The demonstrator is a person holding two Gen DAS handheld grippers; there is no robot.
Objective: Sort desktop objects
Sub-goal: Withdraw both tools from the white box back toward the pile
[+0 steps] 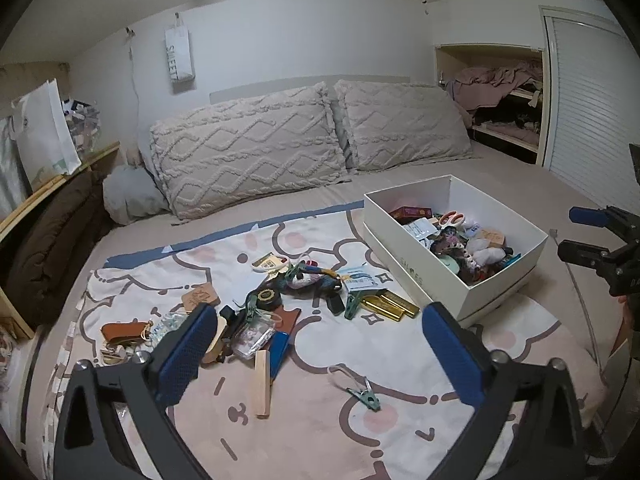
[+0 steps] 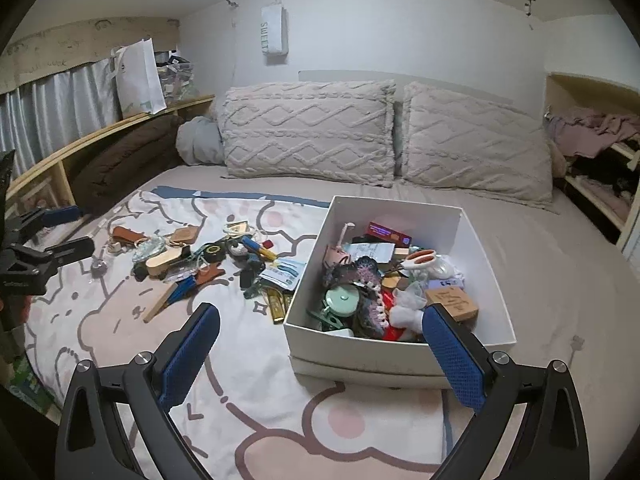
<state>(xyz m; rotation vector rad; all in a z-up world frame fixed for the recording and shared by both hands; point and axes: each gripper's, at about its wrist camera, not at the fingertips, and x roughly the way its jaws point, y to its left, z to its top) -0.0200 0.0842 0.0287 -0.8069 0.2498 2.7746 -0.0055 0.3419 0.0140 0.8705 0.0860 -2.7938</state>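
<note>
A white shoe box (image 1: 420, 276) (image 2: 360, 344) stands on a cartoon-print blanket (image 1: 320, 432) on a bed, filled with several small items, among them orange-handled scissors (image 2: 420, 258). A heap of loose objects (image 1: 280, 296) (image 2: 208, 256) lies left of the box: gold bars (image 1: 390, 306), a brown leather case (image 1: 120, 330), a wooden stick (image 1: 263, 384) and a green clip (image 1: 366, 396). My left gripper (image 1: 320, 316) (image 2: 76, 230) hangs open over the heap's near edge, empty. My right gripper (image 2: 322, 314) (image 1: 572, 233) is open in front of the box, holding nothing.
Two knitted pillows (image 1: 256, 148) (image 2: 472, 144) lean against the headboard. A wooden shelf with a white bag (image 2: 138, 76) runs along the left side. An open closet with clothes (image 1: 500, 92) is at the right. A brown cushion (image 1: 52, 248) lies by the shelf.
</note>
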